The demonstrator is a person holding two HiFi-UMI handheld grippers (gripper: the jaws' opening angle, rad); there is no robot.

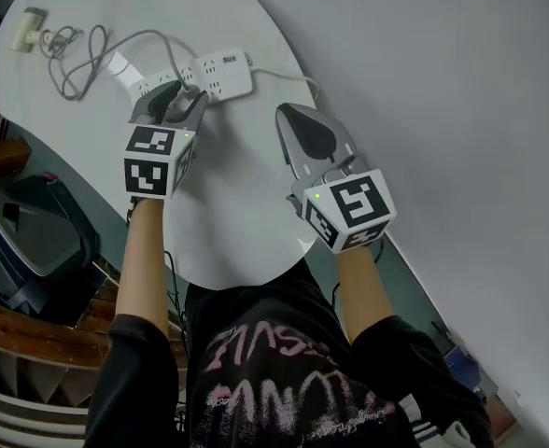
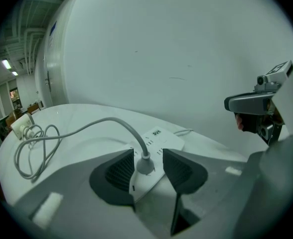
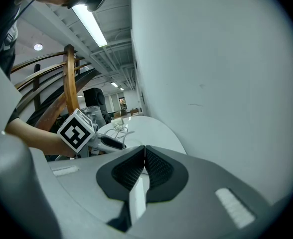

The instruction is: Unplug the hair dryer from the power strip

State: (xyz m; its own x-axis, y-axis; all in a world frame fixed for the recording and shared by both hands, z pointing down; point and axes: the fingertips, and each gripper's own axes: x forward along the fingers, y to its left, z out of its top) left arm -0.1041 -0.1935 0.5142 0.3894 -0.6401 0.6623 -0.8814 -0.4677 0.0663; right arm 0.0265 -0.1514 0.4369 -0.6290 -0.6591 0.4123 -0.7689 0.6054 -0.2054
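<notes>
Grey plug [image 2: 145, 164] sits in the strip [image 1: 220, 73] on the desk [image 1: 237, 222], left gripper [image 1: 179, 101] right over it, fingers [image 2: 117, 172] apart, one each side of the plug; right gripper [image 1: 304, 131] hovers alongside, fingers [image 3: 159, 169] pressed together, holding nothing

Black pink-printed T-shirt [image 1: 284, 362]; grey left hand-held gripper [image 1: 183, 96], right hand-held gripper [image 1: 293, 115], black-white marker cubes [image 1: 158, 161] [image 1: 354, 208].

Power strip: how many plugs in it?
1. A grey plug sits in the power strip, between the left gripper's open jaws. Those jaws cover part of the strip, so another may be hidden.
</notes>
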